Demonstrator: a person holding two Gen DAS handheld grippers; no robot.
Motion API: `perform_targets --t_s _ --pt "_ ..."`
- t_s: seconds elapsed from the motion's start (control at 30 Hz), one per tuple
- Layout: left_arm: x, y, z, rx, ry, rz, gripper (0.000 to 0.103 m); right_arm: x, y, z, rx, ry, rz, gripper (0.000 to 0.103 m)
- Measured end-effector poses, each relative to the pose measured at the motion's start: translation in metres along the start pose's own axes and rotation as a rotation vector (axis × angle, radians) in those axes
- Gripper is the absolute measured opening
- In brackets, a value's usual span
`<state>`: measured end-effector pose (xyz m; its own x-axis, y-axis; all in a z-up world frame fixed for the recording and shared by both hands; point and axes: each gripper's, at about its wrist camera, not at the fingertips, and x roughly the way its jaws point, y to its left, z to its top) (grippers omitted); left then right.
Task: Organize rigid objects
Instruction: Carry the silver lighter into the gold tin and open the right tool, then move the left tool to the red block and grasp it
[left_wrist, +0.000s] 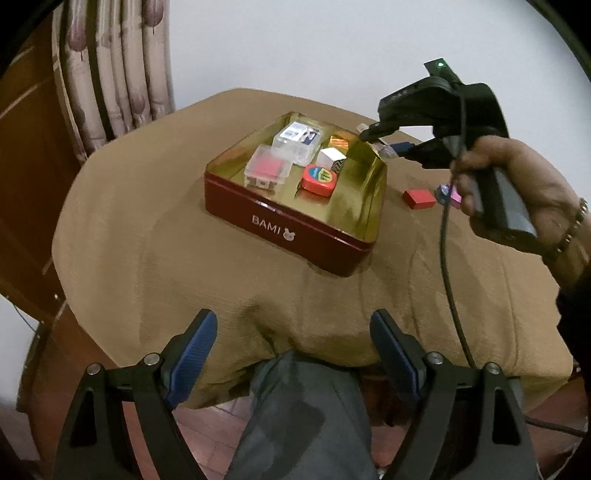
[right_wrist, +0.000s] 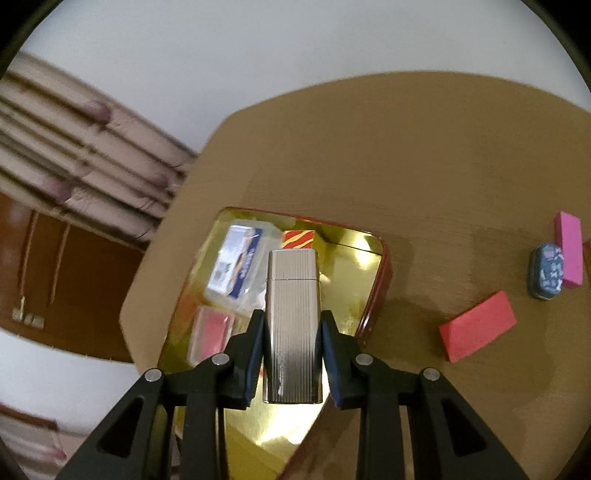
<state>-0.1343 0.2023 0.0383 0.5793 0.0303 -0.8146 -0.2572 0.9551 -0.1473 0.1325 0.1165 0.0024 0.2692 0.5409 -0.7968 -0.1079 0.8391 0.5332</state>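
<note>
1. The right gripper (right_wrist: 291, 328) has its fingers clenched on a ribbed silver lighter (right_wrist: 292, 325), whose long axis runs straight out along the fingers, cap end farthest from the camera.
2. In the right wrist view the lighter hangs over the open red tin (right_wrist: 382, 280), with bare gold floor directly below; the right hand is the nearer one.
3. The left gripper (left_wrist: 293, 347) is at the lower edge of its frame, fingers released and empty, well short of the tin.
4. Materials: glossy metal tin, clear plastic boxes (left_wrist: 266, 170), round red tape measure (left_wrist: 319, 178), a matte red block (right_wrist: 477, 330) on the cloth-covered bench (left_wrist: 147, 240).
</note>
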Motion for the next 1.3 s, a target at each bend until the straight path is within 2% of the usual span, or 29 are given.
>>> perform_targets --t_s 0.17,0.27,0.4,0.47,0.63,0.73,0.83,0.9,0.97,1.13,1.3 --pt "0.010 0.005 -0.001 -0.019 0.044 -0.019 0.082 0.023 0.001 0.003 0.033 0.004 -0.070 0.030" --pt "0.012 0.007 -0.002 -0.026 0.048 -0.019 0.082 0.025 -0.005 -0.001 0.071 0.004 -0.053 0.031" --pt "0.014 0.007 -0.002 -0.027 0.047 -0.009 0.082 0.025 0.002 -0.001 0.028 -0.019 -0.103 0.031" --pt "0.016 0.006 -0.004 -0.021 0.049 -0.001 0.082 0.019 0.005 0.000 0.024 -0.033 -0.065 0.031" --pt "0.016 -0.002 -0.006 0.032 0.011 0.030 0.082 -0.029 -0.010 -0.019 -0.076 -0.188 -0.050 0.031" --pt "0.014 -0.010 -0.009 0.068 -0.001 0.022 0.082 -0.064 -0.048 -0.042 -0.121 -0.271 -0.123 0.031" --pt "0.011 -0.025 -0.011 0.121 -0.003 -0.005 0.082 -0.094 -0.098 -0.067 -0.154 -0.323 -0.277 0.031" --pt "0.009 -0.036 -0.010 0.158 -0.011 -0.021 0.082 -0.112 -0.135 -0.082 -0.185 -0.331 -0.418 0.031" --pt "0.006 -0.053 -0.007 0.224 -0.035 -0.044 0.082 -0.123 -0.170 -0.095 -0.184 -0.333 -0.511 0.031" --pt "0.008 -0.105 0.018 0.430 -0.158 -0.076 0.084 -0.147 -0.229 -0.115 -0.139 -0.357 -0.601 0.031" --pt "0.039 -0.161 0.061 0.599 -0.195 -0.118 0.086 -0.153 -0.248 -0.123 -0.125 -0.392 -0.609 0.031"
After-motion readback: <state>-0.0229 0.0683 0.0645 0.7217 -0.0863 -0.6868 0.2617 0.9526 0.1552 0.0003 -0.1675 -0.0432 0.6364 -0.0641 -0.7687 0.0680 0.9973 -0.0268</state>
